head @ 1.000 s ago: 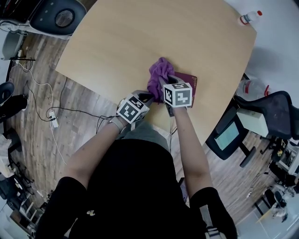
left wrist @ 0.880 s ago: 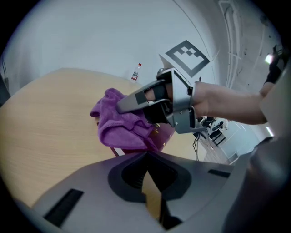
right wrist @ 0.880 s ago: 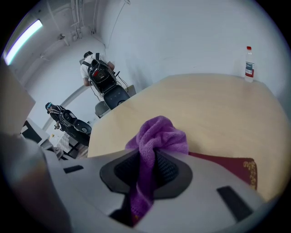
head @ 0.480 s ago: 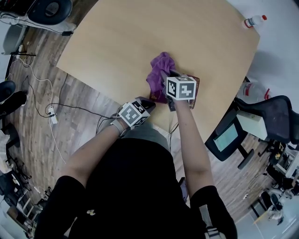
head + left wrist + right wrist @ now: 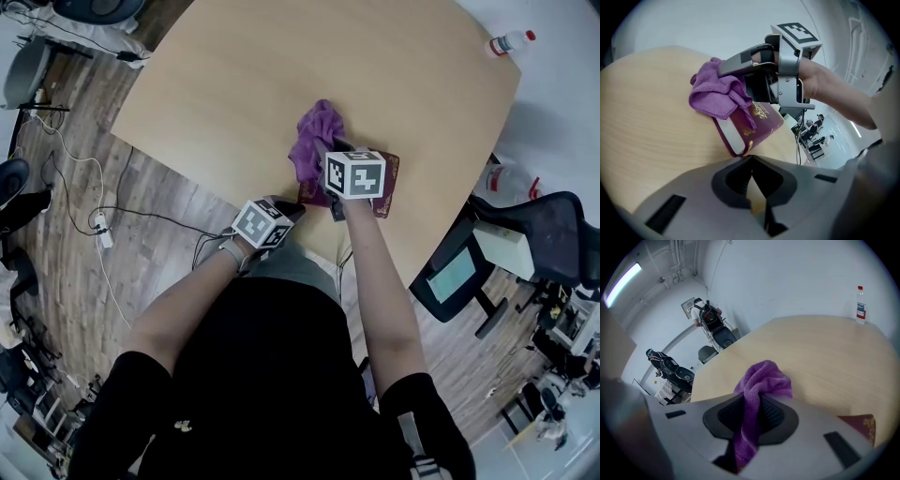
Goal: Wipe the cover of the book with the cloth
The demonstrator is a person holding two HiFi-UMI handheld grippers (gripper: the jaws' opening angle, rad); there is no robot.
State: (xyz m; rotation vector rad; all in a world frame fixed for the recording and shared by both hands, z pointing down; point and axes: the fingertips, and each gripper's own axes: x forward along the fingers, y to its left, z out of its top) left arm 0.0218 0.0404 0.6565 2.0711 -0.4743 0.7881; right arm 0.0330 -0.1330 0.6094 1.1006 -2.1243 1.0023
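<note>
I've got the R gripper (image 5: 752, 401) clamped on the purple cloth (image 5: 764, 378), which lies on the maroon book (image 5: 757, 123) near the counter (image 5: 281, 75) edge. L gripper (image 5: 751, 161) closed, empty, just beside the book.

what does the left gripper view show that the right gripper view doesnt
Only the left gripper view: the right gripper from outside, holding the purple cloth on the maroon book with gold print, plus the left gripper, shut and empty. Only the right gripper view: a plastic bottle at the far edge of the table, and its own jaws clamped on the cloth. Both: the cloth, the book and the table.
</note>
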